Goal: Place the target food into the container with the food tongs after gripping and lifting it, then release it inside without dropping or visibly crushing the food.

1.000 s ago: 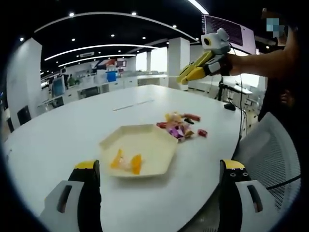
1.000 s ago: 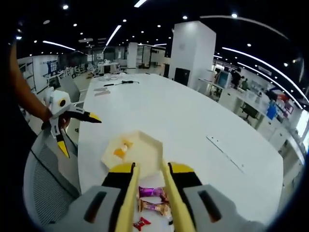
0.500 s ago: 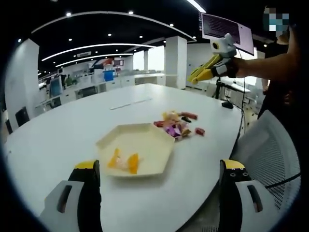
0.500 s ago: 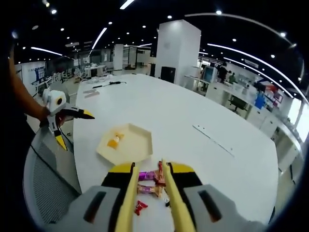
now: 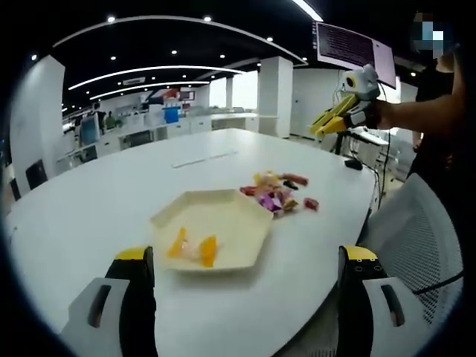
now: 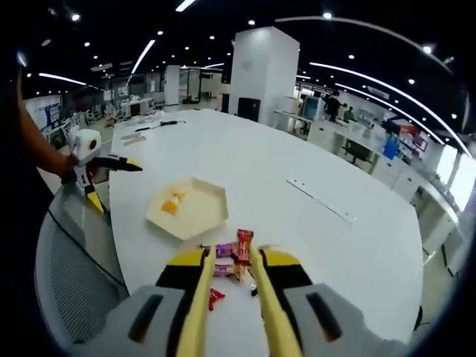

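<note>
A cream hexagonal tray (image 5: pixel 227 216) lies on the white table (image 5: pixel 104 201) with orange food pieces (image 5: pixel 195 248) in its near corner. Behind it lies a pile of wrapped candies (image 5: pixel 275 195). My left gripper (image 5: pixel 245 256) hangs low before the tray, jaws wide open and empty. A hand holds my right gripper (image 5: pixel 321 128) high above the table's far right side, jaws close together. In the right gripper view, my right gripper (image 6: pixel 230 256) is narrow and empty above the candies (image 6: pixel 232 256). The tray (image 6: pixel 195 212) lies beyond, and the left gripper (image 6: pixel 115 184) is open at the left.
A grey mesh chair (image 5: pixel 420 223) stands at the table's near edge, also seen as mesh chair (image 6: pixel 71 275). A seam strip (image 6: pixel 320 201) crosses the tabletop. Small items and a cable (image 6: pixel 160 125) lie at the far end. A white pillar (image 6: pixel 260 71) and office desks stand beyond.
My right gripper has risen and drawn back from the table, so tray and candies look smaller and the candies sit further up between its jaws. The left gripper has hardly moved.
</note>
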Demonstrator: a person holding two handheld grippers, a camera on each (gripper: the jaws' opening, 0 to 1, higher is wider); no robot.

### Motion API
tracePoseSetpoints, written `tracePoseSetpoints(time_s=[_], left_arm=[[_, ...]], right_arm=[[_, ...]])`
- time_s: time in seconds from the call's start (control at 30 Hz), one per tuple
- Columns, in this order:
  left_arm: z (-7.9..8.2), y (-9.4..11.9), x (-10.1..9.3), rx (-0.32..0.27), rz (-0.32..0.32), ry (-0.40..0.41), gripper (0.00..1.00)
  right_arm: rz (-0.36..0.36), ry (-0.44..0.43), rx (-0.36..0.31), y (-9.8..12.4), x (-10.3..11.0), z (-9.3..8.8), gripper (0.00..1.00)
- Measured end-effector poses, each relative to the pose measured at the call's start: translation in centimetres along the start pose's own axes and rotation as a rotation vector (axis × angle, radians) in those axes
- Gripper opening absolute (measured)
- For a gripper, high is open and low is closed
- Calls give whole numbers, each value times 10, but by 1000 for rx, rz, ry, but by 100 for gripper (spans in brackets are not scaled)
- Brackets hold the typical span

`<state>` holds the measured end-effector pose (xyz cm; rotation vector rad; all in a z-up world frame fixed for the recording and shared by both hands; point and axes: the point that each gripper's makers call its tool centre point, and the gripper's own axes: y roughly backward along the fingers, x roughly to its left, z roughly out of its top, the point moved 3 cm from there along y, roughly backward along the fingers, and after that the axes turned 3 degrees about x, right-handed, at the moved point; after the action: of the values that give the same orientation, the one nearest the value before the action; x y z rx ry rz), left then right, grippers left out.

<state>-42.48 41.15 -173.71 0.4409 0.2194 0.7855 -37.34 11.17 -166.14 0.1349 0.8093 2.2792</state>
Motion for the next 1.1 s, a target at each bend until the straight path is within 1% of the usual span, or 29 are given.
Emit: tracePoseSetpoints(time_s=[0.1, 0.2, 0.33, 0.57, 0.73, 0.8, 0.9, 1.1], left_arm=[[-1, 0, 0, 3, 3, -2, 100], [-1, 0, 1, 8, 7, -6, 100], [-1, 1, 0, 0, 1, -8, 100], [0, 1, 1, -4, 7, 1, 100], [0, 1, 1, 0, 9, -3, 100], [-1, 0, 0, 5, 3, -4, 100], [-1, 0, -2, 10, -4, -10, 100], [-3, 0, 1, 14, 5, -7, 100]], right_arm=[[-1, -3, 7, -3, 2, -6, 27], [1, -6, 1, -1, 3, -6, 28], [-2, -12, 1, -1, 4, -11, 28], [-8, -34, 18, -5, 9, -27, 28], [-12, -53, 29, -11, 13, -38, 28], [-20, -67, 35, -15, 15, -43, 28], [-19, -83, 66, -28, 19, -59, 28], [-13, -125, 109, -46, 28, -82, 28]])
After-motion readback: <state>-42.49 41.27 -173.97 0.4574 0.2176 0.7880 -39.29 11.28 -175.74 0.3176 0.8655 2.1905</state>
